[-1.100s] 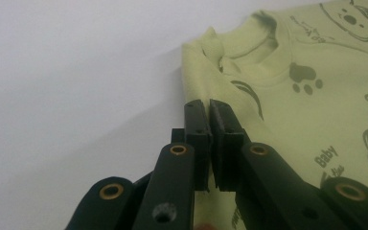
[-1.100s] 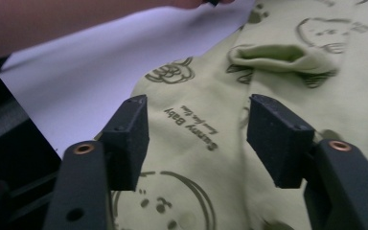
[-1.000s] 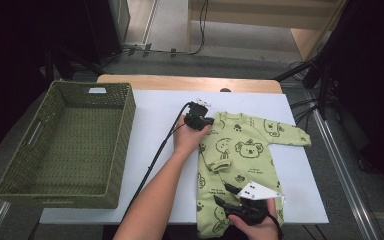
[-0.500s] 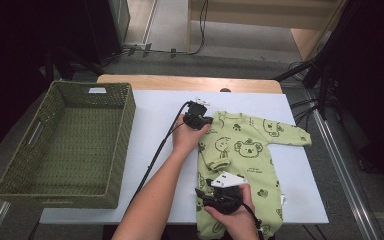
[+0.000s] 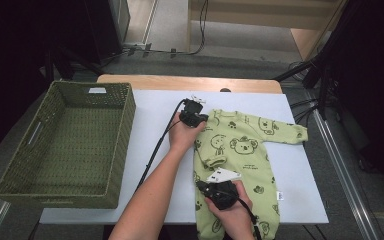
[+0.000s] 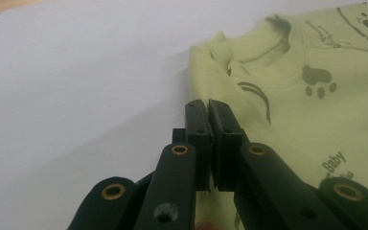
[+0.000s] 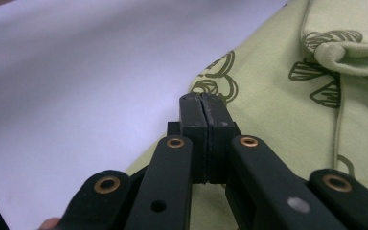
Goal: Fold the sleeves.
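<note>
1. The green baby romper (image 5: 240, 165) lies flat on the white surface (image 5: 150, 150), right of the woven basket (image 5: 65, 145).
2. Left tool (image 5: 195, 119) remains pinching the romper's shoulder edge.
3. Right tool (image 5: 204, 186), a second ago farther right with its jaws spread, has shifted to the romper's left edge and just closed, pinching the fabric.

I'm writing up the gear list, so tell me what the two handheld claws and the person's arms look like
Both are black. The left claw and right claw each have two flat black pads on linked bars with brass-coloured rivets. A black cable trails from the left one; a pale plate tops the right one. The forearms are bare, with no sleeves in view.
</note>
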### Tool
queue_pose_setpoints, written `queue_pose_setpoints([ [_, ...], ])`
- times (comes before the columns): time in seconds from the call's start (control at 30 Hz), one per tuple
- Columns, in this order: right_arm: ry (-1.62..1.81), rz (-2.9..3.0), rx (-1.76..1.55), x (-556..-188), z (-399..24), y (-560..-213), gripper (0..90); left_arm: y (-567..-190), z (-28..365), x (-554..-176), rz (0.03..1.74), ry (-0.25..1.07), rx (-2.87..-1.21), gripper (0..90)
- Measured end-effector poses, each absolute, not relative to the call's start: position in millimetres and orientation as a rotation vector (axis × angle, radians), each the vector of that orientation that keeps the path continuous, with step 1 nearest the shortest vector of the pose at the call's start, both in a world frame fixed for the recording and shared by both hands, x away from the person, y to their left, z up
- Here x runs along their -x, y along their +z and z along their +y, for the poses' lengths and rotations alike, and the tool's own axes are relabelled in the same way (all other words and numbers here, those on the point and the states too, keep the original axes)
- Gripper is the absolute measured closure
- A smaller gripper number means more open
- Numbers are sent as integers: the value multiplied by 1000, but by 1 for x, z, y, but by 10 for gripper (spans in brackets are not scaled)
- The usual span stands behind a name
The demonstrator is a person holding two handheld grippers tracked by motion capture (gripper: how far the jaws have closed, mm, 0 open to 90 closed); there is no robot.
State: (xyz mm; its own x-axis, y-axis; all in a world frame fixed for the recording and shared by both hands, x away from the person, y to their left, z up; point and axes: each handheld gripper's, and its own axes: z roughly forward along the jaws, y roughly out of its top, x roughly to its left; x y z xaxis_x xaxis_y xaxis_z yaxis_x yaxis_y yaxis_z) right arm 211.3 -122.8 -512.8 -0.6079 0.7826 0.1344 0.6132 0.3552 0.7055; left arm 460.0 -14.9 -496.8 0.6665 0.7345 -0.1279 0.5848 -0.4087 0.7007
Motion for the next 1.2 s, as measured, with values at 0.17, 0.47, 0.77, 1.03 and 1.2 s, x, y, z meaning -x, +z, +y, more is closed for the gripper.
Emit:
queue_pose_setpoints([
  [0.17, 1133, 2387, -1230, -218, -109, -509, 873, -488, 1, -465, 1035, 293, -2131, 878],
  [0.47, 1231, 2376, -1233, -236, -81, -506, 873, -478, 35, -478, 1087, 370, -2123, 877],
  [0.77, 1312, 2356, -1260, -255, -53, -504, 873, -471, 59, -491, 1127, 431, -2107, 877],
  [1.03, 1399, 2314, -1268, -254, -56, -495, 495, -458, 60, -482, 1130, 436, -2006, 572],
  [1.2, 1397, 2277, -1283, -244, -76, -488, 370, -449, 64, -466, 1136, 387, -1924, 455],
])
